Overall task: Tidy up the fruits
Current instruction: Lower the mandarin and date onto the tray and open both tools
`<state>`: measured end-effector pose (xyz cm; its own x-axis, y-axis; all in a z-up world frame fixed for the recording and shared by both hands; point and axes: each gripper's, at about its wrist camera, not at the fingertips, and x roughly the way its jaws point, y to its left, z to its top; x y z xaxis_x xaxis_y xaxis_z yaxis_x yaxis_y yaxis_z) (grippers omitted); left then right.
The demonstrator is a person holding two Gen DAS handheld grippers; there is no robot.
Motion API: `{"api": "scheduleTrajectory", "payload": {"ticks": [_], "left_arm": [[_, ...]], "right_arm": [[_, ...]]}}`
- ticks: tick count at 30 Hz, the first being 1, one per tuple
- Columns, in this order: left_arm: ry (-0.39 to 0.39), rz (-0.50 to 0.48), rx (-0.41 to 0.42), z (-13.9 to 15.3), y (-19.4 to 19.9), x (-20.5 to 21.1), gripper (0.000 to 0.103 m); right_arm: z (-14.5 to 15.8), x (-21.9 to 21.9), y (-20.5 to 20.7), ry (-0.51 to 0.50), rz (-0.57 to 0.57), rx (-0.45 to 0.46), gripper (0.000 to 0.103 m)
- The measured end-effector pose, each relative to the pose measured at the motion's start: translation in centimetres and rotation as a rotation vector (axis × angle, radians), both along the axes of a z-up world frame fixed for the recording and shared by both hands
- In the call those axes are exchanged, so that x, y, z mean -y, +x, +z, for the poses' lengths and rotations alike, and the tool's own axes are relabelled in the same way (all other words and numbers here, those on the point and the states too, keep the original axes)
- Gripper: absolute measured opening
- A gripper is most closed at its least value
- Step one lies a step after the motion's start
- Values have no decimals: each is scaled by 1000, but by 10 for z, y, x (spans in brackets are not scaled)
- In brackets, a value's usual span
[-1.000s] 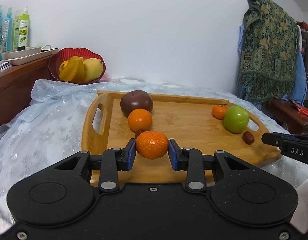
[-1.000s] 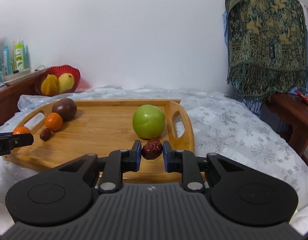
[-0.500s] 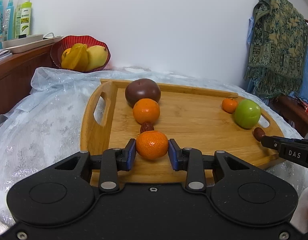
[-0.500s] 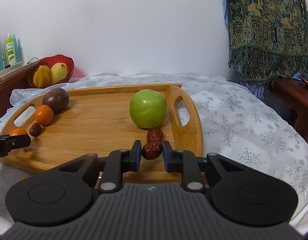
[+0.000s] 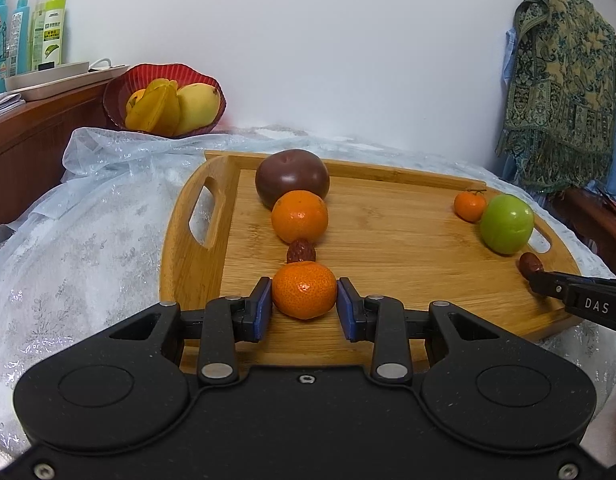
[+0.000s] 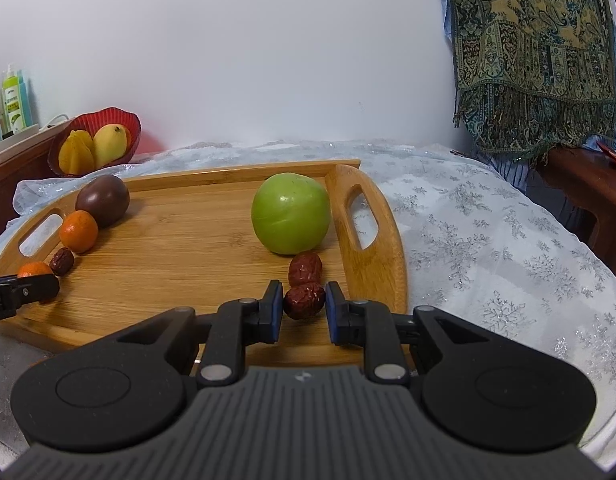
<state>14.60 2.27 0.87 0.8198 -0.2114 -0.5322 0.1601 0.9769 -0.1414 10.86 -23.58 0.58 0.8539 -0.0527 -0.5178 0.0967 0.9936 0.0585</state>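
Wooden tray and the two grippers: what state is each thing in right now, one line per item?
Left gripper: shut on a mandarin.
Right gripper: shut on a red date.
Wooden tray: flat on the tablecloth, holding fruit.
Green apple: resting upright by the right handle.
Second date: lying loose, touching the held date.
Purple fruit: resting at the far left of the tray.
Red bowl: holding yellow fruit.
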Motion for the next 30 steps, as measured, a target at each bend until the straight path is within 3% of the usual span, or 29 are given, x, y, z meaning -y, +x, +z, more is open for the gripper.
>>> {"api": "scheduleTrajectory", "payload": {"ticks": [30], "left_arm": [[16, -4, 8, -1, -1, 1, 33]], "right_arm": [[-2, 1, 1, -2, -5, -4, 28]]}}
